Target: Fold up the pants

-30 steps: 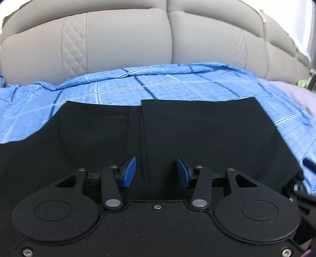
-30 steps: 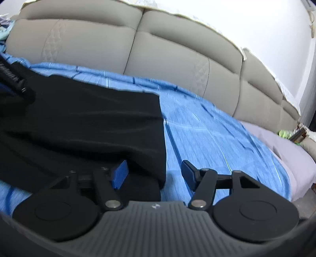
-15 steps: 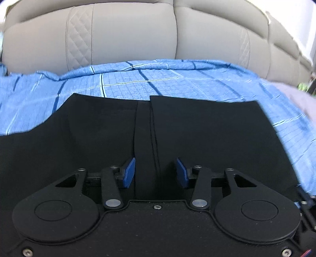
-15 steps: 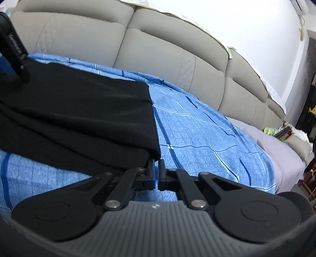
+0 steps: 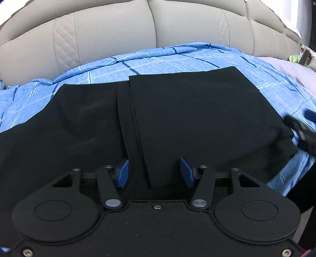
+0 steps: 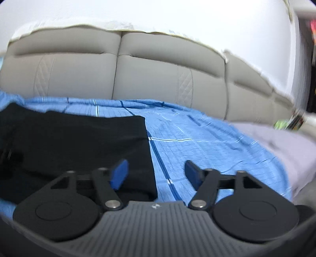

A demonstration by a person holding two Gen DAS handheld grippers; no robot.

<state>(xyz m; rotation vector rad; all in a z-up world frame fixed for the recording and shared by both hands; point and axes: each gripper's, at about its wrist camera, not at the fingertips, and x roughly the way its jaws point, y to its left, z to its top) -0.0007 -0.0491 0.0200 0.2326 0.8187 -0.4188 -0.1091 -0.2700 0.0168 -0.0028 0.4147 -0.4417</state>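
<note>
Grey padded cushions of a sofa back (image 5: 118, 39) fill the far side of the left wrist view, and in front of them a blue checked sheet (image 5: 177, 61) covers the seat. On that sheet lie the black pants (image 5: 197, 118), spread flat with their straight far edge towards the sofa back. A stitched seam runs down the middle of the cloth, where one layer overlaps the other. The left gripper (image 5: 154, 174) hangs just above the near part of the pants, right over that seam. Its jaws are opening; the cloth lies under and between the blue pads (image 5: 123, 174), but the pads stand apart from each other and do not pinch it. At the right edge of this view, by the near right corner of the pants, a dark blurred piece of the other tool shows.

Seen from the right wrist, the same sofa back (image 6: 158, 79) stands below a white wall (image 6: 177, 17), and the picture is somewhat blurred. The pants (image 6: 79, 142) take up the left half of the sheet (image 6: 207, 138), their right edge running from the sofa back towards the camera. The right gripper (image 6: 156, 174) straddles that edge: its left pad is over the black cloth, its right pad over bare sheet. Its jaws are opening wide and grip nothing. To the right of the sheet a pale lilac cover (image 6: 286, 142) shows.
</note>
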